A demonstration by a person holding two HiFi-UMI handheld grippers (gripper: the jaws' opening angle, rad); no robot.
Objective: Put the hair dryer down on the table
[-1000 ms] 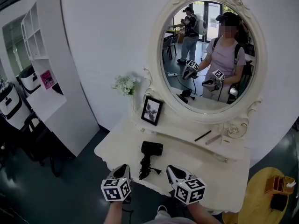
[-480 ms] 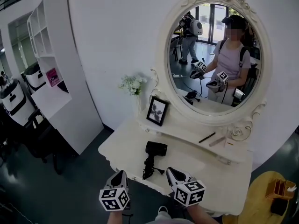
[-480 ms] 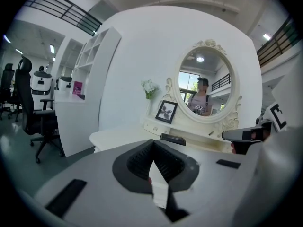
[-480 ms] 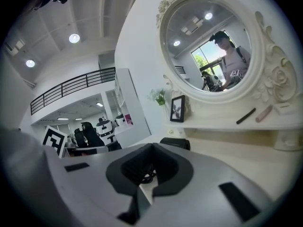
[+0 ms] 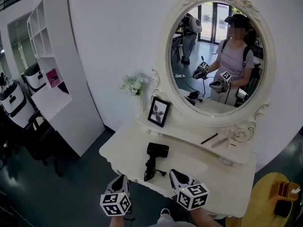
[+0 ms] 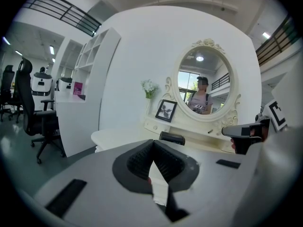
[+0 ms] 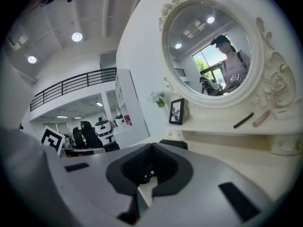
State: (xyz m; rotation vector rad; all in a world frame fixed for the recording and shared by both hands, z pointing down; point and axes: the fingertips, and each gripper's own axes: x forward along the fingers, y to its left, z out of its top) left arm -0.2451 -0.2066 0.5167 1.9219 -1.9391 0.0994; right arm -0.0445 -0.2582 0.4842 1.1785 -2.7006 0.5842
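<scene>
White dressing table [image 5: 125, 144], catalogued left to right. Left gripper [image 5: 119, 179], at the dryer's 7 o'clock: jaws were closed, empty. Black hair dryer [image 5: 156, 151] lay flat on the tabletop, cord toward 6 o'clock, apart from both grippers. Right gripper [image 5: 173, 174], at 5 o'clock: jaws met, empty.

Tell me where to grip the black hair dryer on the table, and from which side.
Probably its handle, from the near table edge: the hair dryer lies flat, slim handle pointing toward you, barrel wider, cord bunched at the end.
</scene>
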